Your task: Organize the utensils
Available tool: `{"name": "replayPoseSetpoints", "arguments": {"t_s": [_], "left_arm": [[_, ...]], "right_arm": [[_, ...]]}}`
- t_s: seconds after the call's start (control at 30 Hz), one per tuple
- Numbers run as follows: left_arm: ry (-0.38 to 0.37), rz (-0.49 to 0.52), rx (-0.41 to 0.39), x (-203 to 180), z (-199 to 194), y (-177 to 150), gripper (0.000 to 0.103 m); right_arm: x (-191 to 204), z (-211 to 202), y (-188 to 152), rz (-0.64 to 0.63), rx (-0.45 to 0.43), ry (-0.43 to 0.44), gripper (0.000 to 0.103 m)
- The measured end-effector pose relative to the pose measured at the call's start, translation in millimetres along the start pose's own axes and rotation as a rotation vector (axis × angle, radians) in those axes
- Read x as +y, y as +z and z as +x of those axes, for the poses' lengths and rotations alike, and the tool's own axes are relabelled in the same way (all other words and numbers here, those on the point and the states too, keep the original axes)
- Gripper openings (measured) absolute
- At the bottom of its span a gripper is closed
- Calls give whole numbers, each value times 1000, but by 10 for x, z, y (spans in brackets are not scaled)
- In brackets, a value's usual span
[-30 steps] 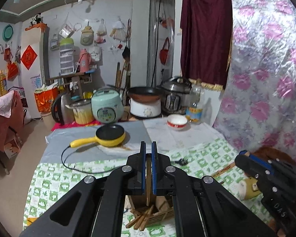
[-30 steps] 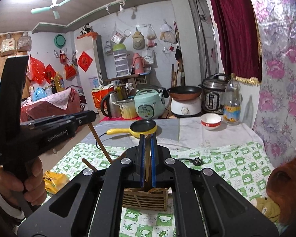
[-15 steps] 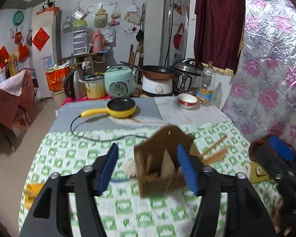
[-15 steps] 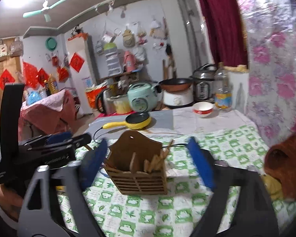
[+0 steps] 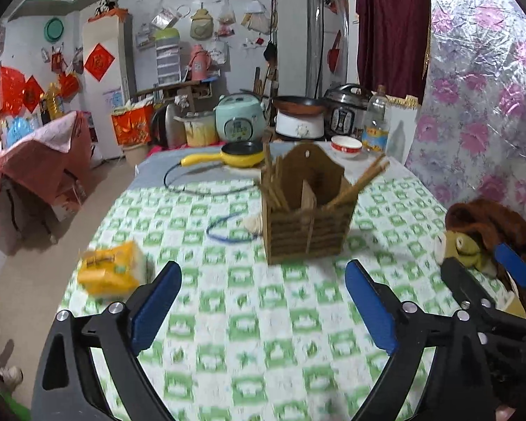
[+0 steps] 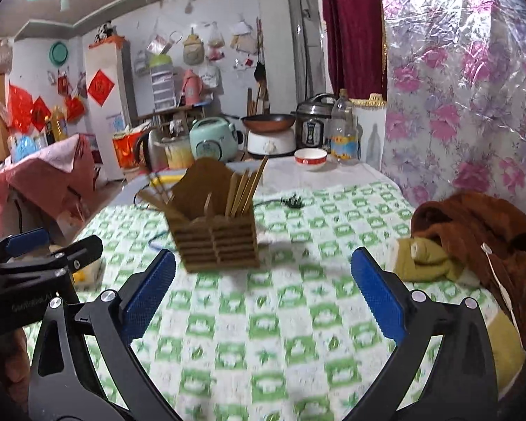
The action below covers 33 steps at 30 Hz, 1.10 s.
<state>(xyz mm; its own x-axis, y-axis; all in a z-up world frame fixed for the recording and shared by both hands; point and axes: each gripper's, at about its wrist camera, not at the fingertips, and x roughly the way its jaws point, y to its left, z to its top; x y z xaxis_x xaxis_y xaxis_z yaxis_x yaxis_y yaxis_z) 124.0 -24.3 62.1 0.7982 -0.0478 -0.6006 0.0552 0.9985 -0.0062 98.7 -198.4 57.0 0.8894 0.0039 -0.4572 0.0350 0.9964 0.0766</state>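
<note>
A brown wooden utensil holder [image 5: 308,210] with two compartments stands on the green-checked tablecloth [image 5: 263,315]. Several wooden chopsticks [image 5: 275,186] stand in its left compartment and more chopsticks [image 5: 363,182] lean out of its right one. My left gripper [image 5: 263,273] is open and empty, a short way in front of the holder. In the right wrist view the holder [image 6: 215,224] also shows, with chopsticks [image 6: 245,186] upright in it. My right gripper [image 6: 263,261] is open and empty, just in front of the holder.
A yellow tissue pack [image 5: 110,268] lies at the table's left edge. A blue cord [image 5: 228,228] lies left of the holder. A brown and yellow cloth heap [image 6: 473,242] lies at the right. A yellow pan [image 5: 235,152], white bowl [image 6: 310,158], bottle and cookers stand at the back.
Both grippers were shut on chopsticks above the holder. They opened, left the chopsticks in the holder, and pulled back toward me.
</note>
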Motion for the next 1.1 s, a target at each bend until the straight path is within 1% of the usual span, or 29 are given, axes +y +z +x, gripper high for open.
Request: {"name": "replayPoseSetpoints", "arguments": {"t_s": [0.13, 0.33, 0.5, 1.1], "left_arm": [[17, -36, 11, 76, -125, -198, 93], [54, -51, 28, 134, -227, -387, 94], [70, -53, 23, 170, -300, -459, 94], [75, -63, 32, 208, -355, -562, 94]], "right_arm": [[50, -122, -156, -8, 22, 3, 97], [123, -235, -307, -31, 47, 5, 97], [108, -311, -379, -33, 52, 4, 97], [95, -395, -355, -23, 38, 11, 97]]}}
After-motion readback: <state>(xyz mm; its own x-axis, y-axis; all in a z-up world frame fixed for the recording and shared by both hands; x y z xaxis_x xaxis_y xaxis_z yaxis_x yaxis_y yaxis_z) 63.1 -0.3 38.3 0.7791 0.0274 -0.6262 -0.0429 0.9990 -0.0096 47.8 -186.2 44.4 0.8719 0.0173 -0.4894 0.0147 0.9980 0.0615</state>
